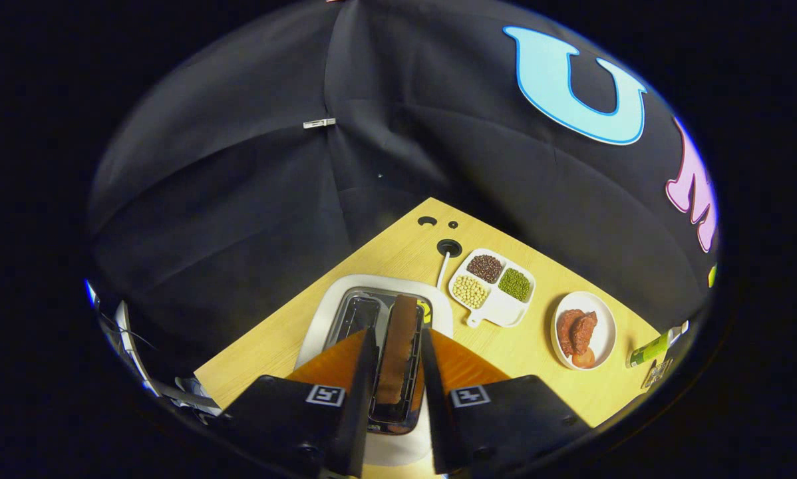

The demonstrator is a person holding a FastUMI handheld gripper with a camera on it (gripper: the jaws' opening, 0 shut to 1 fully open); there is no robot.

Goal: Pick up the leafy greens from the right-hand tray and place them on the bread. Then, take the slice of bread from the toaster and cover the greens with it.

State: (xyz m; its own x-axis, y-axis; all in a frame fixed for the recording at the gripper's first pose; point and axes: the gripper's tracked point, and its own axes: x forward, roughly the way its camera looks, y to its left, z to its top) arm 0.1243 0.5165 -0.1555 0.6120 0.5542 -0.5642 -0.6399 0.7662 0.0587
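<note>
A brown slice of bread stands on edge in the right slot of a white toaster. My gripper hangs just above the toaster, looking down on it. Its two fingers straddle the slice, one on each side. A thin gap of toaster slot shows between each finger and the bread, so the gripper is open and drawn narrow. The left slot beside the slice holds nothing.
On the wooden table, beyond and right of the toaster, lies a white divided dish with three kinds of beans. Further right are a white plate with reddish food and a green can. A cable hole lies behind.
</note>
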